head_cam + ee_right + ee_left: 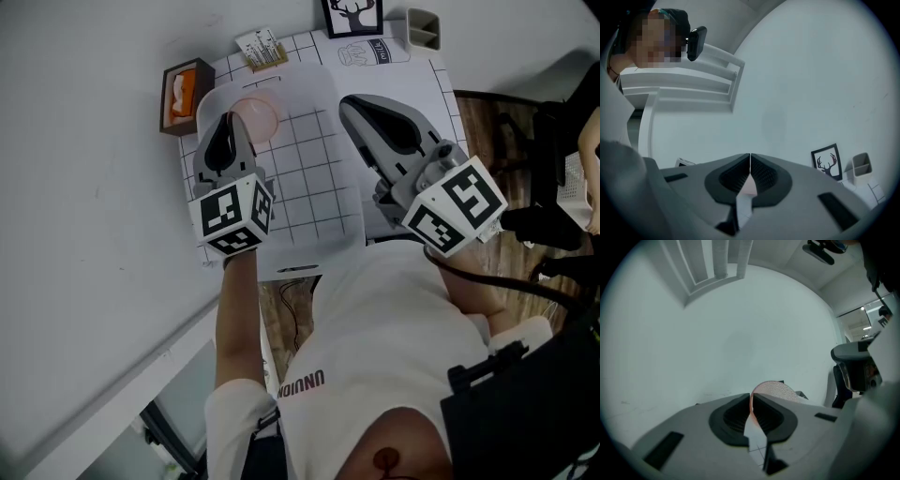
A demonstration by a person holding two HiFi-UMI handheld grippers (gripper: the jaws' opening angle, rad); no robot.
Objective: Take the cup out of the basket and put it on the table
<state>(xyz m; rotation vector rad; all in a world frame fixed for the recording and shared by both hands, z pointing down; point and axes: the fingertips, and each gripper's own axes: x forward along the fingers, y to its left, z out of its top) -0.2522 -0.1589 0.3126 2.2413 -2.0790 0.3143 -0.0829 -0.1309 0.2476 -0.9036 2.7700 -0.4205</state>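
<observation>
A pale pink cup (260, 116) sits inside the far left corner of a white translucent basket (314, 202) on the gridded table mat (436, 103). My left gripper (230, 120) is at the cup's left edge. In the left gripper view its jaws meet at the tips (751, 395), pinching the cup's rim, and the cup (776, 389) curves away to the right. Whether the cup is lifted off the basket floor I cannot tell. My right gripper (349, 103) hovers over the basket's right side, shut with nothing in it (750, 155).
A brown tissue box (183, 94) stands left of the basket. A small card stand (261, 47), a framed deer picture (352, 17) and a grey holder (422, 28) line the table's far edge. A dark chair (553, 141) is on the right.
</observation>
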